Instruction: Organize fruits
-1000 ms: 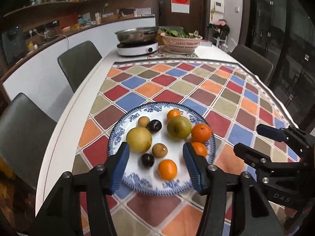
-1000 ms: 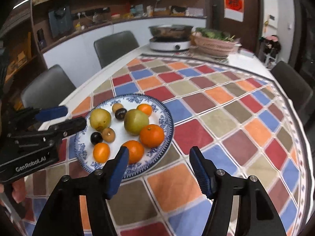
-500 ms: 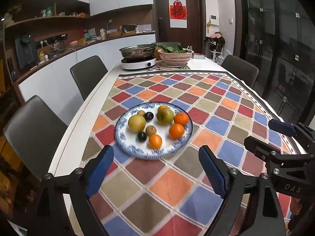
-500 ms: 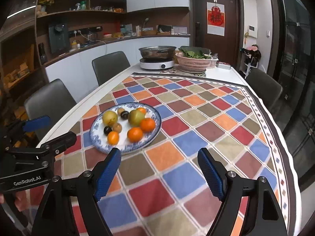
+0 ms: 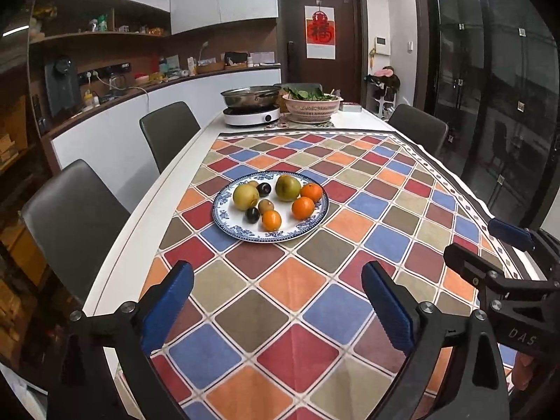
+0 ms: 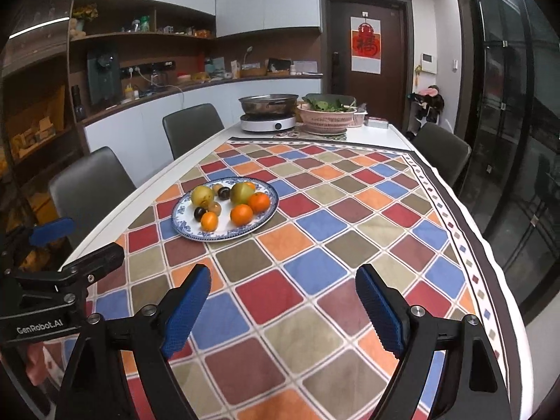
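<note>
Your left gripper stands spread wide with nothing between its blue pads, and the jaws have just been opening; your right gripper is likewise spread and empty, its jaws also just opened further. Both hang over bare patches of the checkered tablecloth, well short of the fruit.

The fruit all sits on the blue-and-white plate, which lies ahead of both grippers, up the table and toward its left edge. From your left gripper the plate is almost dead ahead, just a touch left of centre; from your right gripper it lies ahead and clearly off to the left. So your left hand looks the straighter reach, and the right would have to cross over.

Nearest you on the plate are a small orange, a dark plum and a larger orange; the two big yellow-green fruits sit behind them. The round fruits give no long axis to line up with, so any approach angle should serve
</note>
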Action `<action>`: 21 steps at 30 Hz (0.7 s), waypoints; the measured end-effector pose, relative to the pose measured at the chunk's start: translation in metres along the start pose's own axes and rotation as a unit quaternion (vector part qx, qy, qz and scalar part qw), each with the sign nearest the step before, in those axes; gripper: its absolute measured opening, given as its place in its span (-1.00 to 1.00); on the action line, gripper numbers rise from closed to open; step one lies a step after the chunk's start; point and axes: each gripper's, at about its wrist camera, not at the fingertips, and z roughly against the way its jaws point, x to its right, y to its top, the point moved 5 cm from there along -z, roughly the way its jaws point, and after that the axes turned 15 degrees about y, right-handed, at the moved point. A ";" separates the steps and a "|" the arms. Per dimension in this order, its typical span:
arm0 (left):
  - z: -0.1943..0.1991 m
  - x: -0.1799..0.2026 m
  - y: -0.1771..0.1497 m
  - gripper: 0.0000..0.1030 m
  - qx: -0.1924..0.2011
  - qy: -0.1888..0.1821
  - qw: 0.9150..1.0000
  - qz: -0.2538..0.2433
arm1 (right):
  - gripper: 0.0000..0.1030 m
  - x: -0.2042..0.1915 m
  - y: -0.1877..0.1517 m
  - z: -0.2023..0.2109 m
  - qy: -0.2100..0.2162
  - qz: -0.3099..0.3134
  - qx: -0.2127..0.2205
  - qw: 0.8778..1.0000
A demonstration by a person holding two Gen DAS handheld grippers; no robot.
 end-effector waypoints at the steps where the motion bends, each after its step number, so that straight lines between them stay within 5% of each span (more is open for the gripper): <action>1: 0.004 -0.001 -0.001 0.91 0.003 0.001 1.000 0.000 | 0.65 -0.001 -0.002 0.003 -0.001 0.001 0.002 1.000; 21: 0.046 -0.009 -0.012 1.00 0.032 0.003 0.999 0.008 | 0.65 -0.018 -0.019 0.037 0.000 0.006 0.024 1.000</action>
